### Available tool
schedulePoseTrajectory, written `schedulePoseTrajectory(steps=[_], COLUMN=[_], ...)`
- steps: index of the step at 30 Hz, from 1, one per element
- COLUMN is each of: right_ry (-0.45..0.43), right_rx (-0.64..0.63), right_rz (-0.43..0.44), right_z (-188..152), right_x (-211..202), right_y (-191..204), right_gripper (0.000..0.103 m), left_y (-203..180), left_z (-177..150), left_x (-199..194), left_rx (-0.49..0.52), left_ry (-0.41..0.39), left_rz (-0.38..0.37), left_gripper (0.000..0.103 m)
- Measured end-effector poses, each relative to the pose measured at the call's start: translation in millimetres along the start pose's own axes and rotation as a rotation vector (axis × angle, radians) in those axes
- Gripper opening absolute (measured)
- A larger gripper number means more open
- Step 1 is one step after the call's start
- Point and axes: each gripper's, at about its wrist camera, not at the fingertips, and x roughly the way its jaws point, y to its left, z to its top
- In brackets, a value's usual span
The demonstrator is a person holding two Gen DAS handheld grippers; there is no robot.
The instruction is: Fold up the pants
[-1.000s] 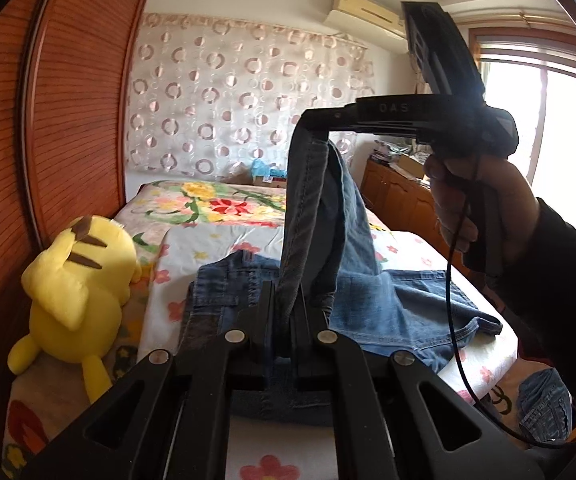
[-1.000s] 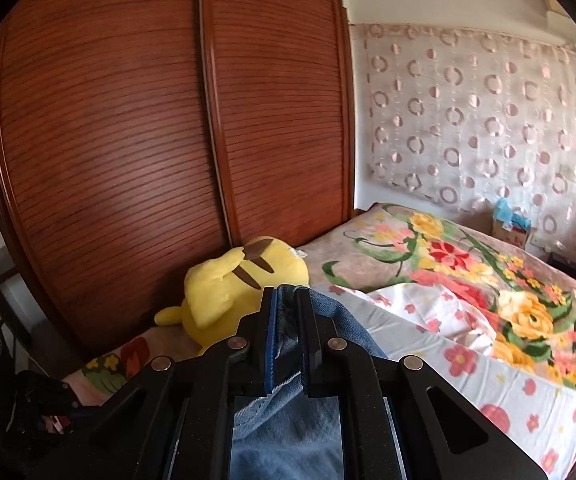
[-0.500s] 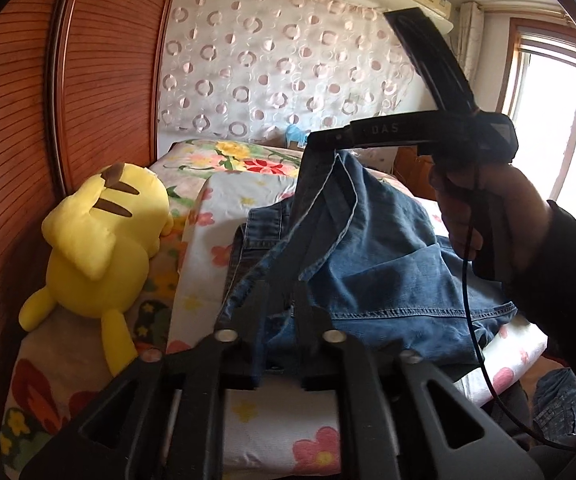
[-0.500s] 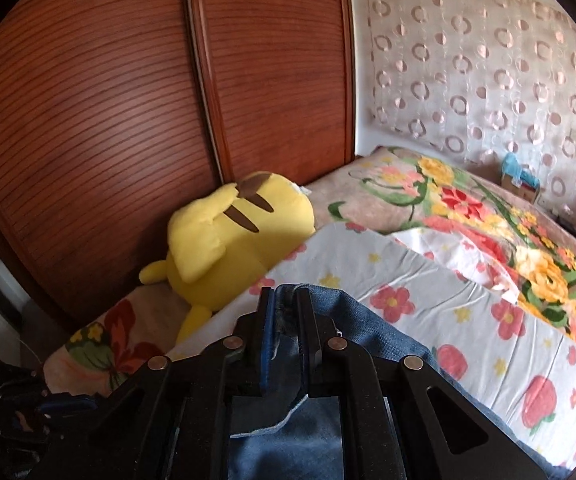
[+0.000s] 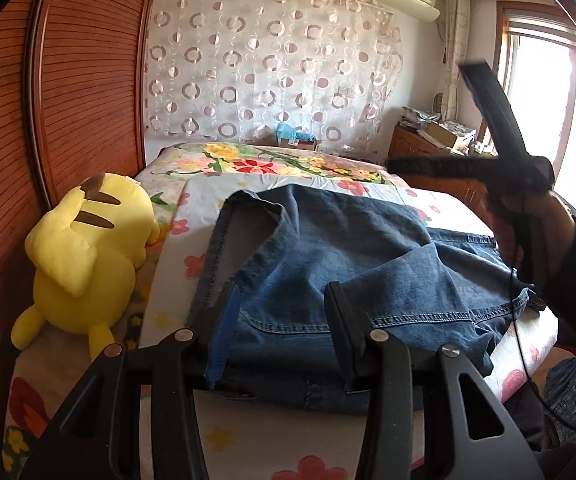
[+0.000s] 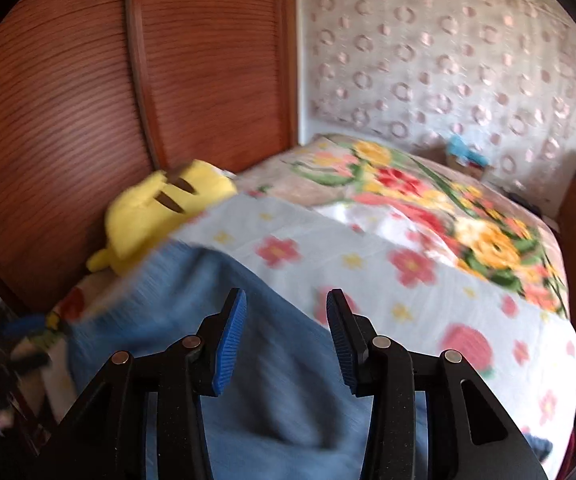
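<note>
Blue jeans (image 5: 348,256) lie folded over themselves on the floral bed sheet (image 5: 288,444). My left gripper (image 5: 283,320) hovers low over their near edge. Its jaws are opening, and the denim lies loose between the fingers with neither pad pressing on it. In the same view a hand holds my right gripper (image 5: 392,166) above the far right side of the jeans. The right wrist view is blurred. There my right gripper (image 6: 285,320) has its jaws opening above the jeans (image 6: 207,320), and its blue pads (image 6: 227,344) are clear of the cloth.
A yellow plush toy (image 5: 83,252) sits on the bed's left side against the wooden wardrobe doors (image 5: 87,80). A cluttered wooden dresser (image 5: 428,148) stands at the back right. Another denim garment (image 5: 568,392) lies below the bed's right edge.
Both grippers came down with the raised pant leg and laid it over the rest of the jeans. Both then opened and let go of the denim.
</note>
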Motion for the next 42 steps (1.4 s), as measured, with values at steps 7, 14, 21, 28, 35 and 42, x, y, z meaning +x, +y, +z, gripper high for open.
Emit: schedulePoseTrajectory(steps=[7, 14, 21, 28, 35, 42], right_ry=[0.103, 0.171, 0.211, 0.242, 0.206, 0.088], right_rx=[0.134, 0.217, 0.257, 0.271, 0.228, 0.152], right_rz=[-0.018, -0.031, -0.036, -0.029, 0.004, -0.026], right_z=[-34.2, -22.0, -19.9, -24.5, -23.8, -11.9], right_x=[11.9, 28.1, 36.0, 41.2, 40.0, 9.9], right_y=[-41.5, -43.6, -46.9, -53.9, -45.0, -34.3], right_gripper=[0.043, 0.038, 0.036, 0.036, 0.009, 0.002], left_y=[-21.4, -28.3, -25.9, -28.2, -30.2, -32.7], left_z=[-5.0, -9.2, -13.8, -16.8, -18.7, -20.7], left_x=[14.2, 17.9, 19.4, 23.1, 23.6, 25.0], left_rx=[0.023, 0.032, 0.021, 0.020, 0.029, 0.030], left_ry=[0.037, 0.061, 0.070, 0.082, 0.089, 0.093], left_rz=[-0.025, -0.028, -0.024, -0.031, -0.030, -0.033], left_gripper=[0.045, 0.045, 0.045, 0.045, 0.045, 0.045])
